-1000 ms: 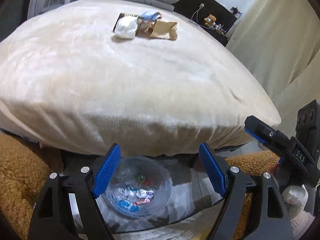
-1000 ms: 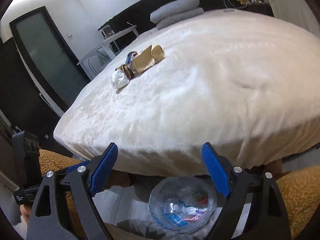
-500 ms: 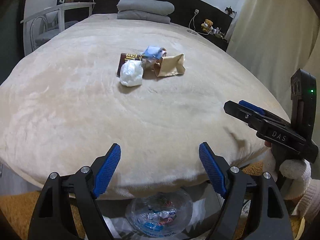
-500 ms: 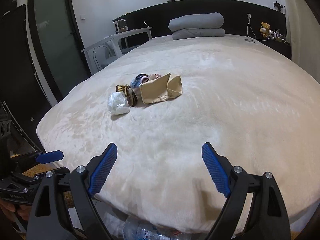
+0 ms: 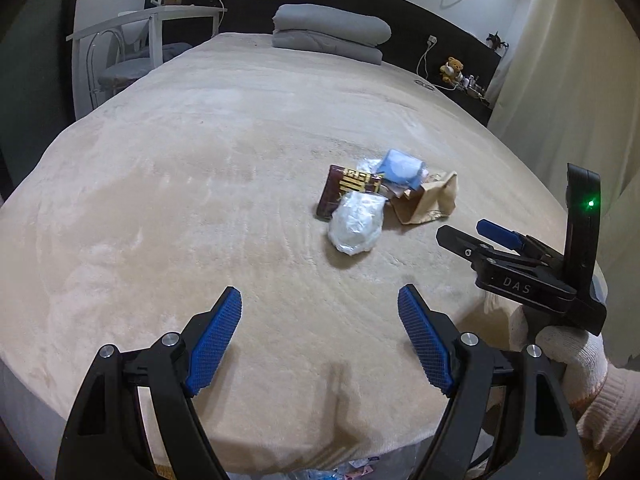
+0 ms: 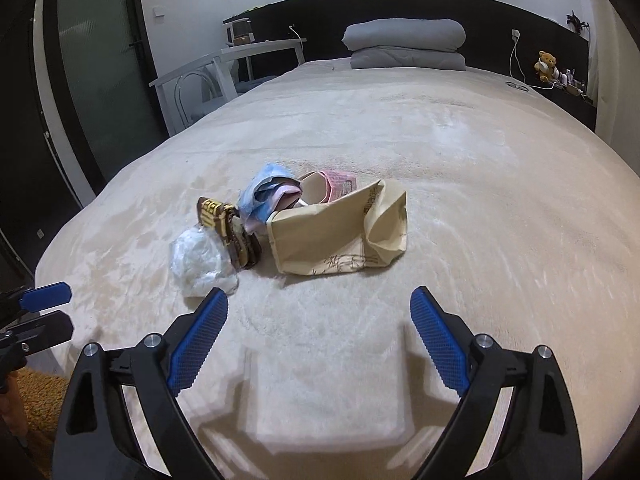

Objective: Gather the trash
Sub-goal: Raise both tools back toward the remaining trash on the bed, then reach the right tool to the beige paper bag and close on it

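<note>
A small heap of trash lies on the beige bed: a crumpled clear plastic wad (image 5: 355, 223) (image 6: 202, 261), a brown and gold wrapper (image 5: 345, 192) (image 6: 228, 231), a blue and pink wrapper (image 5: 402, 169) (image 6: 266, 196), a pink carton (image 6: 334, 188) and a tan paper bag (image 5: 426, 202) (image 6: 340, 234). My left gripper (image 5: 320, 342) is open and empty over the bed's near edge, short of the heap. My right gripper (image 6: 318, 338) is open and empty just in front of the bag and wad; it also shows in the left wrist view (image 5: 480, 234).
The bed (image 6: 460, 152) has folded grey bedding (image 6: 404, 46) at the dark headboard. A white desk and chair (image 6: 224, 76) stand at its left, a shelf with a teddy bear (image 6: 545, 65) at the right. A clear bag of trash (image 5: 332, 474) sits below the bed's edge.
Both grippers have risen from floor level by the trash bag and moved forward over the bed toward the heap. The trash now looks much nearer. Both stay open.
</note>
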`<state>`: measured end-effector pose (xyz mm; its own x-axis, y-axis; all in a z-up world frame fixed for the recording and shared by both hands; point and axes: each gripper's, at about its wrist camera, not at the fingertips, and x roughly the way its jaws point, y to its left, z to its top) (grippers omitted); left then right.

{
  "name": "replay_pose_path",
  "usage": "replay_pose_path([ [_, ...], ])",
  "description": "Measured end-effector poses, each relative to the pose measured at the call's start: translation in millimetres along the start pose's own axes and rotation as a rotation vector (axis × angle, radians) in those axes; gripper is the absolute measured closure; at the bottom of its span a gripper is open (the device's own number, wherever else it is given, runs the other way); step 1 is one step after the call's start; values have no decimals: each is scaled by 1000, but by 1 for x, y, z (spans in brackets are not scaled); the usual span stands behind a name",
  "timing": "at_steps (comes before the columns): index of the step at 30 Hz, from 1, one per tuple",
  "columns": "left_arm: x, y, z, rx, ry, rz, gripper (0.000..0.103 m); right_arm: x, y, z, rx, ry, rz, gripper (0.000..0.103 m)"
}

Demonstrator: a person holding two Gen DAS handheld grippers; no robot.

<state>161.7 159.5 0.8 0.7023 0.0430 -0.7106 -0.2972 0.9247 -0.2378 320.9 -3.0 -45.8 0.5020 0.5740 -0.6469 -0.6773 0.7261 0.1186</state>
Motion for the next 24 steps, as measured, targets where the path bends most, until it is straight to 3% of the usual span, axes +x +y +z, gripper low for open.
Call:
replay_pose_path([
  [15, 18, -1, 16, 42, 16, 35, 24, 57, -8, 27, -3, 50, -71, 12],
  [16, 20, -3, 17, 54, 16, 40, 24, 57, -11, 26, 7, 57, -71, 18],
  [24, 33, -14, 26, 90, 28, 43, 24, 46, -17, 28, 6, 64, -47, 32],
])
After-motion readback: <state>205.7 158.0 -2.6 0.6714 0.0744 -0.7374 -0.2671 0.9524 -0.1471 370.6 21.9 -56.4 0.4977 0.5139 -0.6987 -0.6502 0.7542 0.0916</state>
